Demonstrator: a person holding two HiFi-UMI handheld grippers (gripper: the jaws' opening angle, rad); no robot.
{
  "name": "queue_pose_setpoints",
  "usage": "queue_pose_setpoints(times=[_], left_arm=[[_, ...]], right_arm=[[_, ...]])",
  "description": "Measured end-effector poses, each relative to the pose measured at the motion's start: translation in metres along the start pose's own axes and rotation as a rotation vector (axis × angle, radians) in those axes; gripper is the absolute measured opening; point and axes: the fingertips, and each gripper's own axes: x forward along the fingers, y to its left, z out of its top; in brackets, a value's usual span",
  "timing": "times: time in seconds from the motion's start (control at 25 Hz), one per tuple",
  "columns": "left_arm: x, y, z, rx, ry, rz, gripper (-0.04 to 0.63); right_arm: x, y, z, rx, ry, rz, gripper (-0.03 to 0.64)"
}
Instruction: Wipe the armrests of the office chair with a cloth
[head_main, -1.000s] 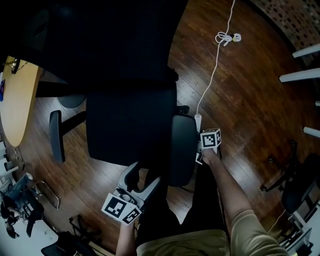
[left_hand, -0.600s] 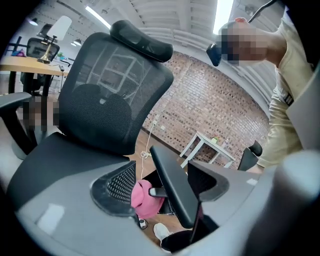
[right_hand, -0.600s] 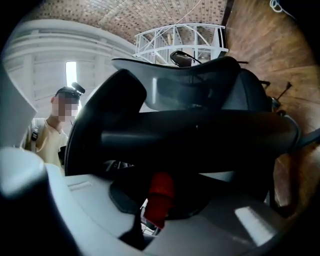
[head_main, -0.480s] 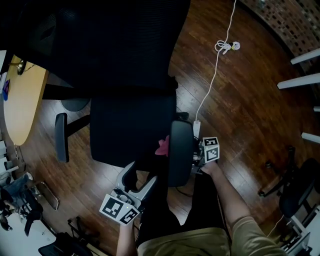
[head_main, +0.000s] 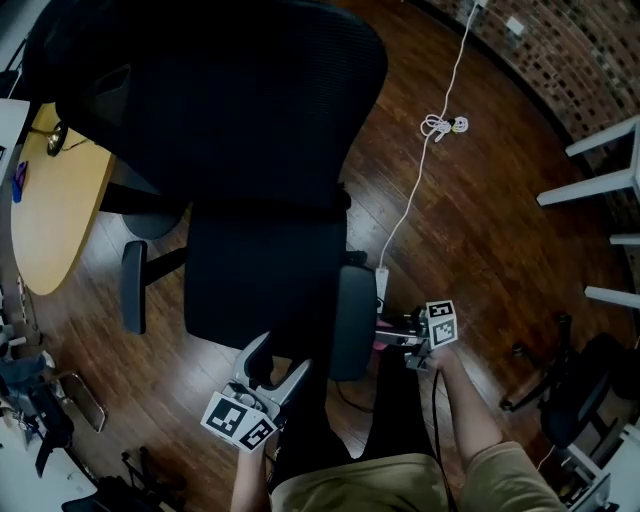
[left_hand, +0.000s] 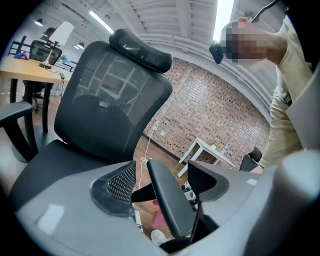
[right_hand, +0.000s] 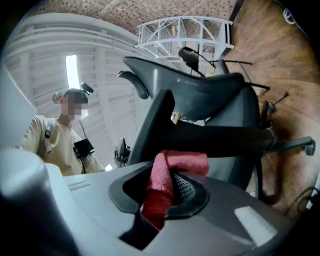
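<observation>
- The red cloth (right_hand: 161, 187) is pinched in the jaws of the right gripper (head_main: 395, 330). The jaws are closed tight on it, and its top end folds over above them.
- This gripper is just beside the outer edge of the long black armrest pad (head_main: 352, 322) on the right side of the black mesh office chair (head_main: 262, 270). I cannot tell if the cloth touches the pad.
- The left gripper (head_main: 281, 357) hangs at the front edge of the chair's seat, near the front end of the same pad. Its jaws stand apart and hold nothing. The pad shows past the gap between them.
- The other black armrest (head_main: 133, 286) is on the far side of the seat, well apart from both grippers.
- The chair stands on a dark brown wooden floor (head_main: 480, 200). A thin white cable (head_main: 415, 190) lies on the floor. A yellow wooden desk (head_main: 55, 210) is at the left.
</observation>
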Motion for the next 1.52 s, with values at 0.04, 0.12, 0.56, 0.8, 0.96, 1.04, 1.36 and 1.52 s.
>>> queue_pose_setpoints(times=[0.04, 0.12, 0.56, 0.8, 0.96, 1.04, 1.36, 1.52], left_arm=[[0.001, -0.003, 0.006, 0.003, -0.002, -0.007, 0.318], [0.002, -0.013, 0.018, 0.013, -0.009, -0.025, 0.318], [0.016, -0.083, 0.156, 0.153, -0.141, -0.143, 0.308], [0.003, -0.112, 0.242, 0.246, -0.257, -0.154, 0.293], [-0.004, -0.140, 0.277, 0.309, -0.294, -0.155, 0.284], [-0.006, -0.146, 0.289, 0.326, -0.311, -0.147, 0.278], [-0.004, -0.173, 0.316, 0.388, -0.383, -0.095, 0.278], [-0.002, -0.170, 0.315, 0.420, -0.411, 0.002, 0.281]], right_arm=[[-0.013, 0.005, 0.010, 0.012, -0.052, -0.036, 0.058], [-0.040, 0.026, 0.038, -0.020, -0.172, -0.097, 0.058], [-0.065, 0.285, 0.212, -0.570, -0.456, -0.105, 0.060], [-0.034, 0.411, 0.254, -0.869, -0.580, -0.021, 0.058], [-0.020, 0.457, 0.260, -0.936, -0.621, -0.020, 0.061], [-0.013, 0.464, 0.261, -0.969, -0.618, -0.099, 0.061], [0.012, 0.460, 0.277, -1.183, -0.557, -0.628, 0.063], [0.017, 0.448, 0.281, -1.279, -0.486, -0.931, 0.061]])
